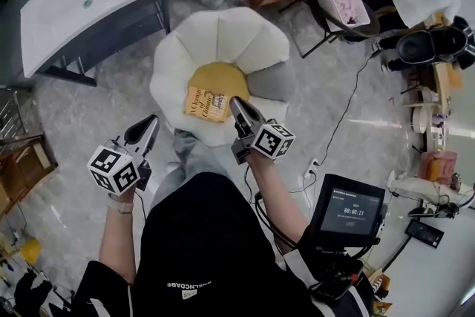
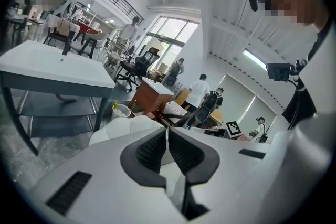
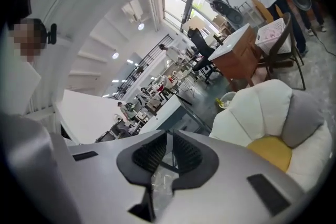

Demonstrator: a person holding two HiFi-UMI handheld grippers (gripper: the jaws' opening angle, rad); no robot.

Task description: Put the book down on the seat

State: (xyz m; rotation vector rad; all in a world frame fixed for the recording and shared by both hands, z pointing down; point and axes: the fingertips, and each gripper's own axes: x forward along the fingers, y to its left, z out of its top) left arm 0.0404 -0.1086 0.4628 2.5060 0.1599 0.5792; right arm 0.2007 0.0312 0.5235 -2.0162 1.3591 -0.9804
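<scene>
The yellow paperback book (image 1: 206, 105) lies flat on the round yellow seat cushion (image 1: 226, 76) of the white petal-backed armchair (image 1: 223, 33), toward the chair's front edge and free of both tools. My right gripper (image 1: 234, 103) hangs over the chair's front, and my left gripper (image 1: 151, 121) is off the chair's front left. Each pair of jaws is closed pad to pad, with nothing between.

Judgement: placement looks complete. The next move calls only for drawing clear without brushing the book.

Only the head view shows the book. The right gripper view catches the chair's back and a sliver of cushion. The left gripper view shows merely the chair's white top.
</scene>
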